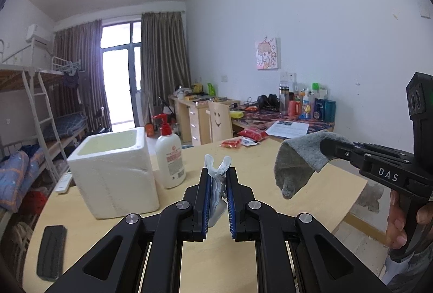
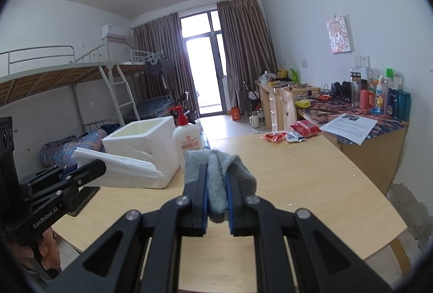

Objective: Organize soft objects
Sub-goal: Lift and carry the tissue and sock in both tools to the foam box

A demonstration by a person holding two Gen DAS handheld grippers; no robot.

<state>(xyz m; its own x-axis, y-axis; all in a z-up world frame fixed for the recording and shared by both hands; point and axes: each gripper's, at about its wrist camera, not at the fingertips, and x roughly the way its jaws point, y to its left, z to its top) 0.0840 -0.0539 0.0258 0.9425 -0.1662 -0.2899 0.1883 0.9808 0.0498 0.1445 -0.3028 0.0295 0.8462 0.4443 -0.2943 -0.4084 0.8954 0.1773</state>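
My left gripper (image 1: 217, 176) is shut on a folded white foam sheet (image 1: 216, 179) and holds it above the wooden table (image 1: 243, 165). The sheet shows as a flat white wad in the right wrist view (image 2: 116, 168), beside the left gripper (image 2: 89, 171). My right gripper (image 2: 216, 173) is shut on a grey sock (image 2: 216, 171), held in the air over the table (image 2: 311, 176). In the left wrist view the sock (image 1: 297, 157) hangs from the right gripper (image 1: 327, 149) at the right. An open white foam box (image 1: 113, 171) stands at the table's left.
A white lotion pump bottle (image 1: 169, 157) stands right of the box. A black pad (image 1: 51, 252) lies at the near left. Red snack packets (image 1: 238, 141) lie at the far edge. A cluttered desk (image 1: 297, 125) and bunk beds (image 1: 35, 117) lie beyond.
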